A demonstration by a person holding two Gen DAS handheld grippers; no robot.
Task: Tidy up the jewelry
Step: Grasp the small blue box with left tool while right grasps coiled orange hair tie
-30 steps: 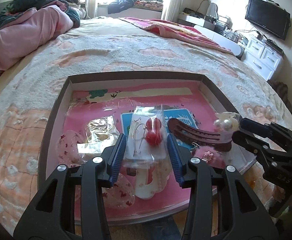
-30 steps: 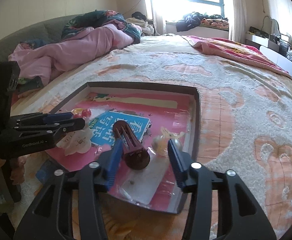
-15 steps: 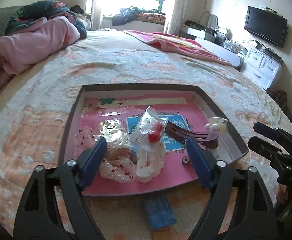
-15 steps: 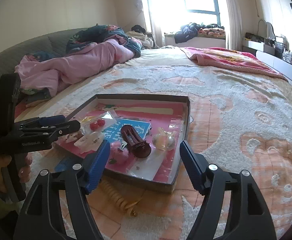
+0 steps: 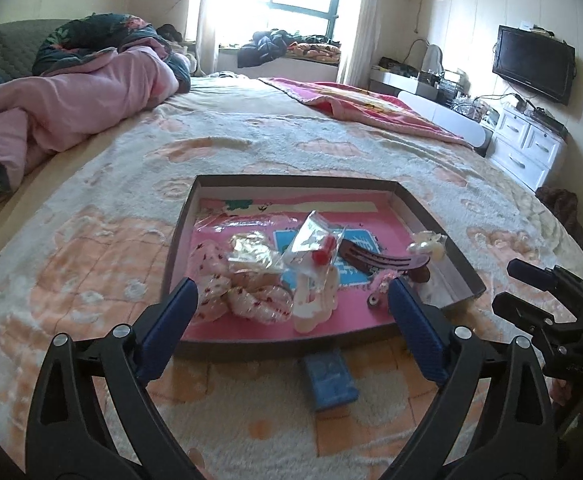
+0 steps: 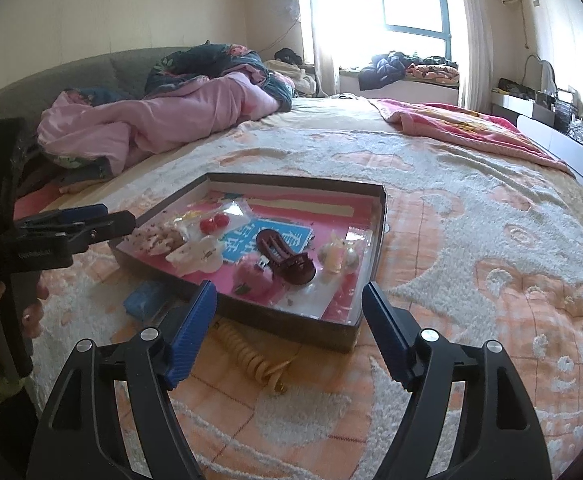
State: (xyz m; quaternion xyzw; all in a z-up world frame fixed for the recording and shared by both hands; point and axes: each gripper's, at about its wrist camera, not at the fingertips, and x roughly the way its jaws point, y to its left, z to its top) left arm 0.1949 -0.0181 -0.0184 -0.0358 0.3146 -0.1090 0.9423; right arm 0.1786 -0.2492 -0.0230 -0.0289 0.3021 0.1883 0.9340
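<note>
1. Sunlit bedroom, fleecy peach-patterned bedspread (image 5: 91, 264); the shallow dark-rimmed cardboard tray (image 5: 179, 240) with pink lining sits on it, holding the jewellery.
2. My left gripper (image 5: 291, 312) has just been opening, its jaws wide with nothing between them; right gripper (image 6: 289, 312) likewise spread and bare.
3. Only the right view shows the coiled yellow hair tie (image 6: 255, 356) outside the tray.
4. The brown plastic hair claw (image 6: 287, 256) lies in the tray; the bagged items are hard to make out.

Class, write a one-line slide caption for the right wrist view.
Open right gripper hovers before the tray of hair accessories on a bed.

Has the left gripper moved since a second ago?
Yes. The left gripper has backed out of the tray toward its near edge, its jaws just opening off the earring bag, which lies in the tray.
</note>
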